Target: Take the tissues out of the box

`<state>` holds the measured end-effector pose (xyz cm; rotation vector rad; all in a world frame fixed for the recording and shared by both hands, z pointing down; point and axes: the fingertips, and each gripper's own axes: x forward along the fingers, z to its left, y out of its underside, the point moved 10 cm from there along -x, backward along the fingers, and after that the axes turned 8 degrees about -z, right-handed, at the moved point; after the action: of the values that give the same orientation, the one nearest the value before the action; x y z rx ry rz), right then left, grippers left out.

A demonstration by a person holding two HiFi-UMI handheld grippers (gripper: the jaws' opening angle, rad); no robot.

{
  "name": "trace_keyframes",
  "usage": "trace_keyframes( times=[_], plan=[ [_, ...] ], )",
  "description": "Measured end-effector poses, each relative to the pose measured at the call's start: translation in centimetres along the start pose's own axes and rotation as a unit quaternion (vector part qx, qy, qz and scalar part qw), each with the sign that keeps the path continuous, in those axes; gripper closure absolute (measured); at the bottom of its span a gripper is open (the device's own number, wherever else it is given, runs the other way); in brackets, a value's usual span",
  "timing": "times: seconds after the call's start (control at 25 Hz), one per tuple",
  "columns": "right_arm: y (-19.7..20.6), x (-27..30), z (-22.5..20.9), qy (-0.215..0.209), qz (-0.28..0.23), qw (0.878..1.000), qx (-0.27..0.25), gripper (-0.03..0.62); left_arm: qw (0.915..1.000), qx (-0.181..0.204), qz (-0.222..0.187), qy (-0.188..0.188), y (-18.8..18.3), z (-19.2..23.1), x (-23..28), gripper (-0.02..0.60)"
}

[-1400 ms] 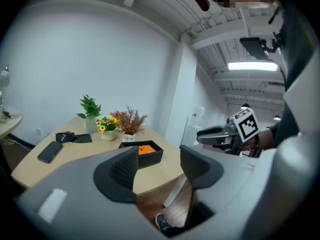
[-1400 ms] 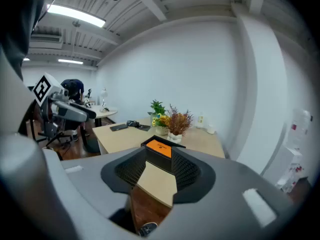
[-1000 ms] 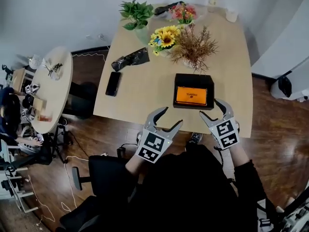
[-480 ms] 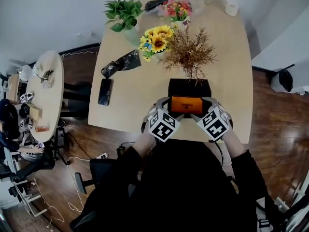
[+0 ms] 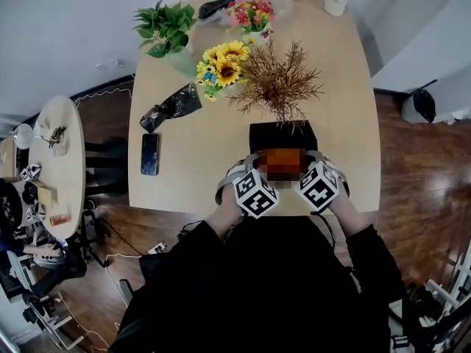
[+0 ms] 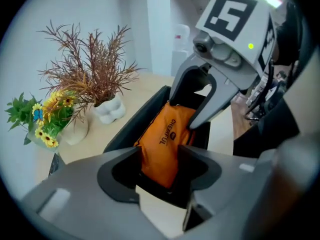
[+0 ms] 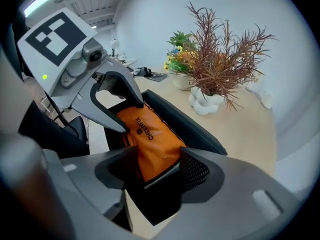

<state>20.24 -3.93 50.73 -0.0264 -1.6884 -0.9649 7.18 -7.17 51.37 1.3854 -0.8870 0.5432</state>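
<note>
Orange tissue pack printed "CHEERFUL", in black box, clamped by left tongs and right tongs

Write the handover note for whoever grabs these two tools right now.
Left tool: jaws appear closed on the left end of the orange tissue pack.
Right tool: jaws appear closed on the pack's right end.
Things: the pack sits inside the black box, which stands on the wooden table near its front edge, just in front of the white vase of dried branches.
Done: both grips look taken.
Left: lift the pack clear of the box, probably straight up with both tools together.
</note>
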Motion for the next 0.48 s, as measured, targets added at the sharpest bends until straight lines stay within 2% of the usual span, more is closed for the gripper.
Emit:
trace_keyframes(
  times=[0.2,0.48],
  plan=[
    [-0.7,0.4,0.7,0.002,0.036,0.999,-0.021,0.379,0.9995,0.025,0.020,0.007,-0.6,-0.5,0.3,0.426],
    [-0.5,0.6,0.2,-0.004,0.021,1.000,-0.005,0.425,0.9989,-0.019,0.023,0.036,-0.6,0.6,0.8,0.464]
  ],
)
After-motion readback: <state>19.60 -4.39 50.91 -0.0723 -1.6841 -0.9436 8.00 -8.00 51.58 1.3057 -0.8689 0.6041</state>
